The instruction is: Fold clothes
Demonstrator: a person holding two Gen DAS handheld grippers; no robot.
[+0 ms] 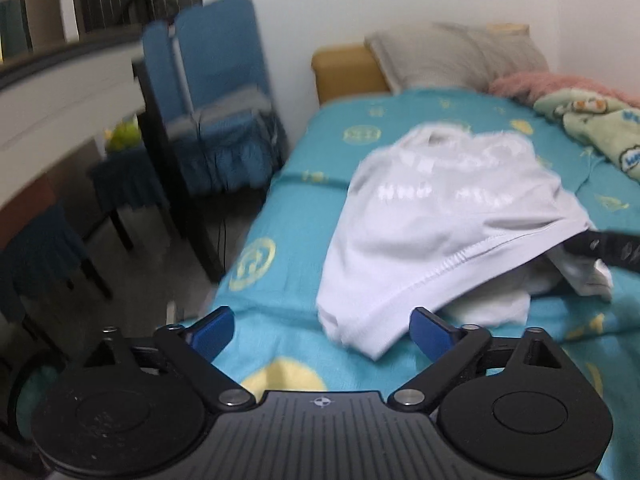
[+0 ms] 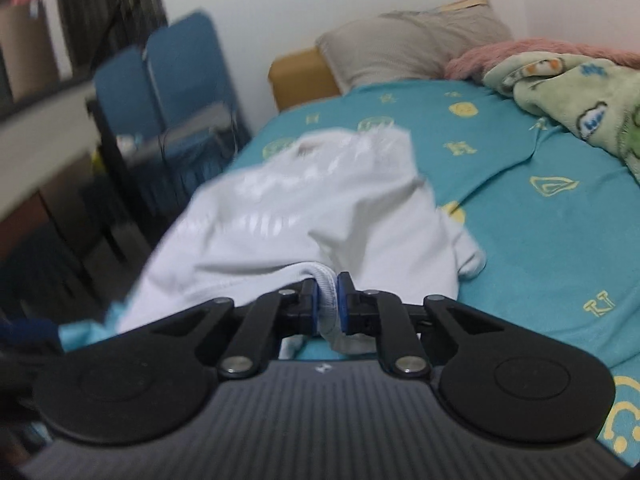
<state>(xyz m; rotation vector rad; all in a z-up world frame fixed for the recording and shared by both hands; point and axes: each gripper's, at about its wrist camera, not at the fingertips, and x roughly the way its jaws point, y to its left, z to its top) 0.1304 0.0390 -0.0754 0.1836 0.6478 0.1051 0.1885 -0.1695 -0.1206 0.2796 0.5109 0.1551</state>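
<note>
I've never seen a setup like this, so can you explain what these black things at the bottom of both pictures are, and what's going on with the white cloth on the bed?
They are two handheld grippers, one in each of a person's hands, each carrying a camera that looks along its two blue-padded fingers. One picture comes from the left gripper, whose jaws stand open just short of the white garment. The other comes from the right gripper, shut on the garment's stitched hem. The garment lies rumpled on a bed with a turquoise sheet, near a grey pillow and a green patterned blanket.
</note>
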